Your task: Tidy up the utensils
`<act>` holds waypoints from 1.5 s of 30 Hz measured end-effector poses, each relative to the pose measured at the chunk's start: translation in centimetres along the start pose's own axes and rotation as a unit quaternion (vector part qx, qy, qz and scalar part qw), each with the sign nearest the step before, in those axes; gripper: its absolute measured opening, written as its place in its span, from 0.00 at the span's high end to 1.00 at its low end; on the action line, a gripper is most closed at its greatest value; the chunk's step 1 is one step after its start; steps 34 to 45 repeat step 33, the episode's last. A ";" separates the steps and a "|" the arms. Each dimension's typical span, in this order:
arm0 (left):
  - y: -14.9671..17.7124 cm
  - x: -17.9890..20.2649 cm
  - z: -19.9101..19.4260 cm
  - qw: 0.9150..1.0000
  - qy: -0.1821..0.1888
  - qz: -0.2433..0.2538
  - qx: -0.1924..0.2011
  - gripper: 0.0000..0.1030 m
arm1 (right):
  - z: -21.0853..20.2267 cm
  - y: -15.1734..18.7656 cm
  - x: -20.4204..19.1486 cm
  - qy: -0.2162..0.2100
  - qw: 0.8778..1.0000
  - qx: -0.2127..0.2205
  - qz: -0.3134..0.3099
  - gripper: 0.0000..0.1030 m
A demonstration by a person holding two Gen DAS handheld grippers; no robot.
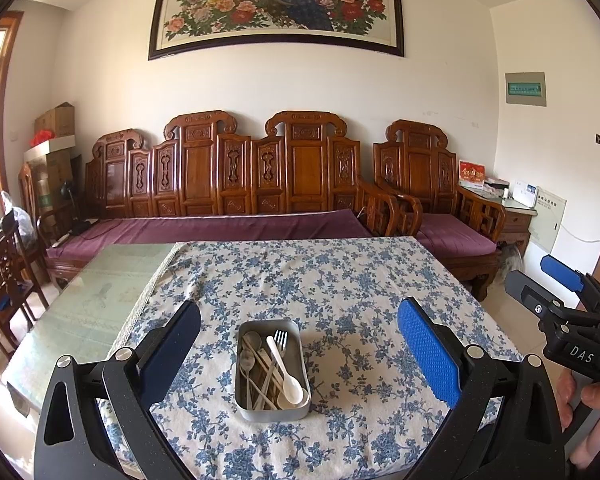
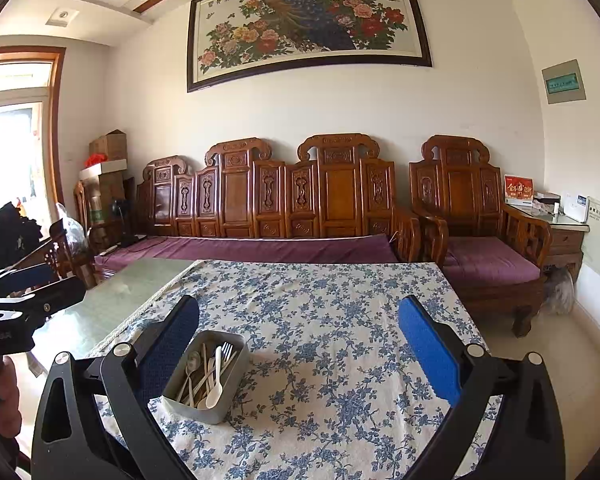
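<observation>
**Both grippers spread and empty, metal tin loaded mid-table**

Nearest the lens, bottom of the left wrist view: our left gripper (image 1: 298,344), fingers wide apart, nothing between them. It frames the metal tin (image 1: 272,411) dead centre in the lower frame. We read that as a lined-up, hands-off hover above the table, not a grasp.

Our right gripper (image 2: 298,344) is the same: fingers apart, empty. In its view the tin (image 2: 188,404) sits lower left, just beside the left finger. In the left wrist view the right gripper (image 1: 556,280) shows at the right edge, held off past the table edge, a hand (image 1: 588,404) on its grip. We can't read its jaws from that angle.

Tin: rectangular, rounded corners, dull grey, no lid visible. It rests on the blue floral tablecloth (image 1: 340,280), lower centre, long side running away from us.

Contents, all lying lengthways and overlapping:
- white plastic spoon (image 1: 290,384), bowl at the near end, on top
- fork (image 1: 279,340), tines toward the far end
- metal spoons (image 1: 247,356) along the left side
- pale sticks, possibly chopsticks, can't confirm

No utensils loose on the cloth. Our judgement: the sort is either done or not yet begun.
</observation>
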State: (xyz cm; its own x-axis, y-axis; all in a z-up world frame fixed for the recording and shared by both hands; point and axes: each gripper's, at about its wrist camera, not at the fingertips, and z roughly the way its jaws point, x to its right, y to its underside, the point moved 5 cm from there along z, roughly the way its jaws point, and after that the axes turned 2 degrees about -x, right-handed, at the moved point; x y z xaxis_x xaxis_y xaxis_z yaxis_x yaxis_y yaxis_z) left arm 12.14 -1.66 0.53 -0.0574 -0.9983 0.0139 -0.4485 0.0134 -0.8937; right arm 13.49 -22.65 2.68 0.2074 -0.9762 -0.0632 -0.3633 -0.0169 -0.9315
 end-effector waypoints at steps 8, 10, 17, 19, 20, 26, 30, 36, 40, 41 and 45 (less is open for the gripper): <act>0.0 0.1 0.0 1.000 0.001 0.000 0.001 0.08 | 0.0 0.0 0.0 0.000 1.000 0.000 0.000 0.03; 0.1 0.1 0.0 1.000 0.001 0.000 0.001 0.08 | 0.0 0.0 0.0 0.000 1.000 0.000 0.000 0.03; 0.2 0.2 -0.1 1.000 0.002 0.000 0.002 0.08 | 0.0 0.0 0.0 0.000 1.000 0.001 0.001 0.03; 0.2 0.2 -0.1 1.000 0.003 0.000 0.002 0.08 | 0.0 0.0 -0.1 0.000 1.000 0.001 0.001 0.03; 0.2 0.2 -0.1 1.000 0.002 0.000 0.002 0.08 | 0.0 0.0 -0.1 0.000 1.000 0.000 0.001 0.03; 0.3 0.3 -0.1 1.000 0.002 0.000 0.001 0.08 | 0.0 -0.1 -0.1 -0.001 1.000 0.000 0.000 0.03; 0.3 0.3 0.0 1.000 0.001 0.000 -0.001 0.08 | 0.0 -0.1 -0.1 -0.001 1.000 0.001 0.001 0.03; 0.3 0.4 0.0 1.000 0.002 0.000 -0.001 0.08 | 0.1 0.0 -0.1 -0.001 1.000 0.000 0.001 0.03; 0.3 0.4 0.0 1.000 0.002 0.000 -0.001 0.08 | 0.1 0.0 -0.1 -0.001 1.000 0.000 0.001 0.03; 0.3 0.4 0.0 1.000 0.002 0.000 -0.001 0.08 | 0.1 0.0 -0.1 -0.001 1.000 0.000 0.001 0.03; 0.3 0.4 0.0 1.000 0.002 0.000 -0.001 0.08 | 0.1 0.0 -0.1 -0.001 1.000 0.000 0.001 0.03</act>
